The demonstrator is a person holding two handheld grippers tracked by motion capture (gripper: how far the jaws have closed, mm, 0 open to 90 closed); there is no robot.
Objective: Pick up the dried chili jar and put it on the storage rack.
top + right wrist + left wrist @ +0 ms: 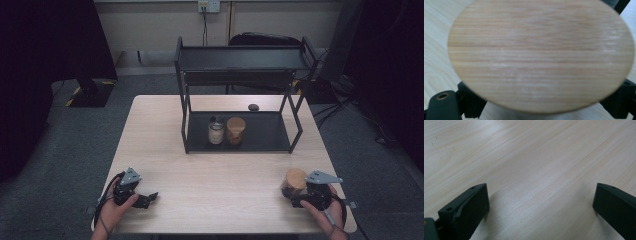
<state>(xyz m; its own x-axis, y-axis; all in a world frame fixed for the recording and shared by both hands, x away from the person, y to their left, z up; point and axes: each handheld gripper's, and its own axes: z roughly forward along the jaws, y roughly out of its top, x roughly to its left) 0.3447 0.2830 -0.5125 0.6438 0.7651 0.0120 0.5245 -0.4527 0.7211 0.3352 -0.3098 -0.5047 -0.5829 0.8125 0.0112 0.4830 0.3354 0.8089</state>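
While the wooden-lidded jar [294, 182] is standing near the table's [160, 135] front right corner, the right gripper [300, 192] is clamping its body. The left gripper [146, 199] is resting wide open, holding nothing. Judging by the two jars [226, 130] on the rack's [240, 132] lower shelf, the next move is calling for a level lift beside them.

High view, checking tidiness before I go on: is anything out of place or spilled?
Nothing spilled. One small dark oval object lies loose on the light wooden table behind the black metal shelf rack; what it is cannot be told.

Grey carpet floor [75, 145], beige wall [150, 25], wall socket [209, 5]
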